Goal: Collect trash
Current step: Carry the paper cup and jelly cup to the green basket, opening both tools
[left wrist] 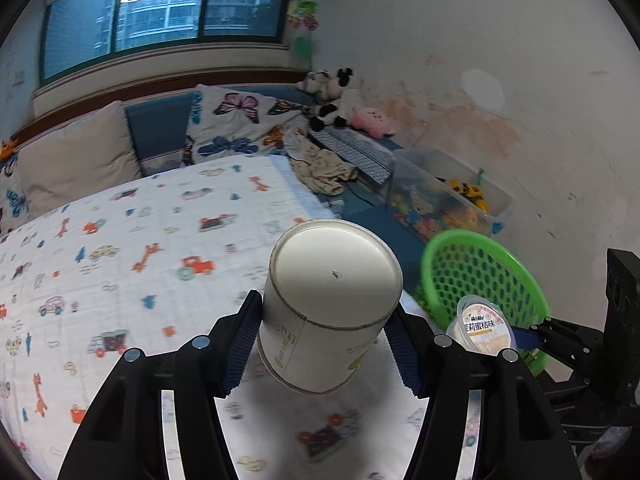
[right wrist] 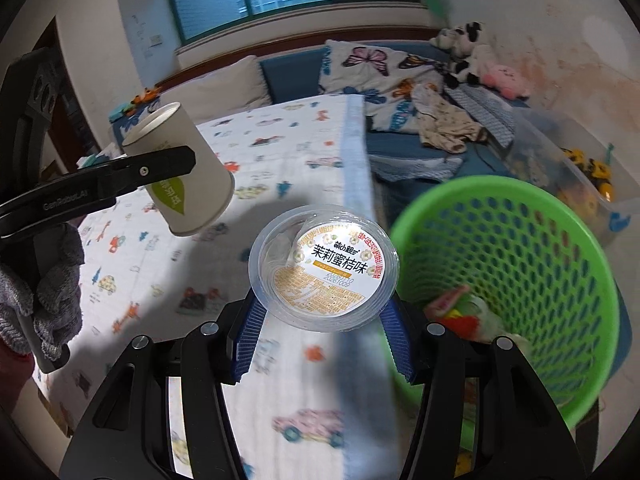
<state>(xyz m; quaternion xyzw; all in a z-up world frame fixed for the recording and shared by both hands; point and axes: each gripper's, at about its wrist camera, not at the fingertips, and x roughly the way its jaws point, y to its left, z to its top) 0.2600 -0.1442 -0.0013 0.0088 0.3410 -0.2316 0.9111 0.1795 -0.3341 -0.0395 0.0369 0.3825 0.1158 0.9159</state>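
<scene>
Left gripper (left wrist: pixel 324 340) clamped on paper cup (left wrist: pixel 328 304), right gripper (right wrist: pixel 324 332) clamped on plastic jelly cup (right wrist: pixel 324 268); both held above the bed's (right wrist: pixel 280 152) right edge, beside the green basket (right wrist: pixel 520 280). Carry each over the basket rim, then release, one at a time. Only the right wrist view shows wrappers (right wrist: pixel 460 312) already inside the basket and the gloved hand (right wrist: pixel 48 296).

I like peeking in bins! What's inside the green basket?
Inside the green plastic mesh basket lies some crumpled red and pale wrapper trash at the bottom. The near rim and black gripper hide the rest.
</scene>
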